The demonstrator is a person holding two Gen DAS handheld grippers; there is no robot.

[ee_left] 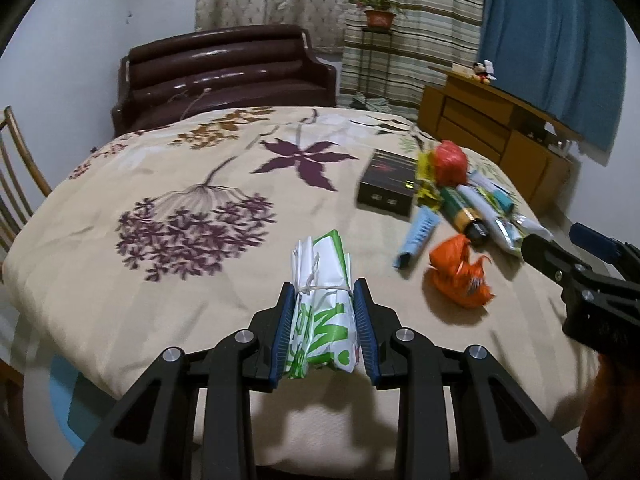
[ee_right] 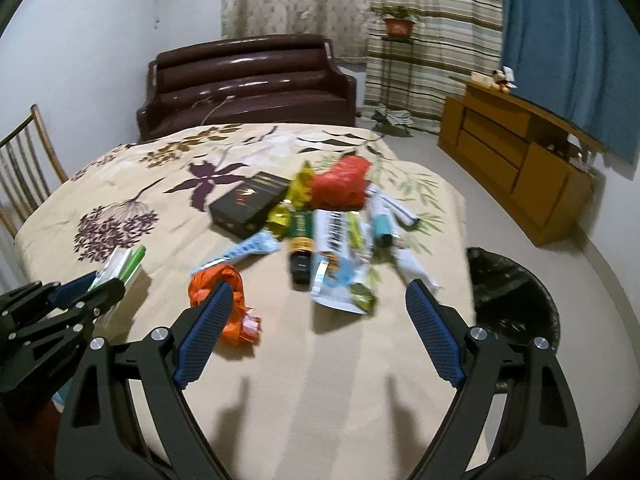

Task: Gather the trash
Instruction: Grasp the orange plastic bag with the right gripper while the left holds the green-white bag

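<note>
The left gripper [ee_left: 324,328] is clamping a folded green-and-white bag [ee_left: 320,312], its length running along the fingers. The right gripper [ee_right: 316,336] is hovering wide apart and empty, nearer the trash pile [ee_right: 328,224] lying ahead; the black-lined bin [ee_right: 516,292] is sitting to its right.

Wide-open right tool [ee_right: 318,334] above floral bedspread [ee_right: 320,380], orange wrapper [ee_right: 218,284] beside its left pad.

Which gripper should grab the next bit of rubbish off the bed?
Probably the right gripper: it's open and empty, with the orange wrapper just ahead. The left gripper is already shut on a green-and-white bag.
</note>
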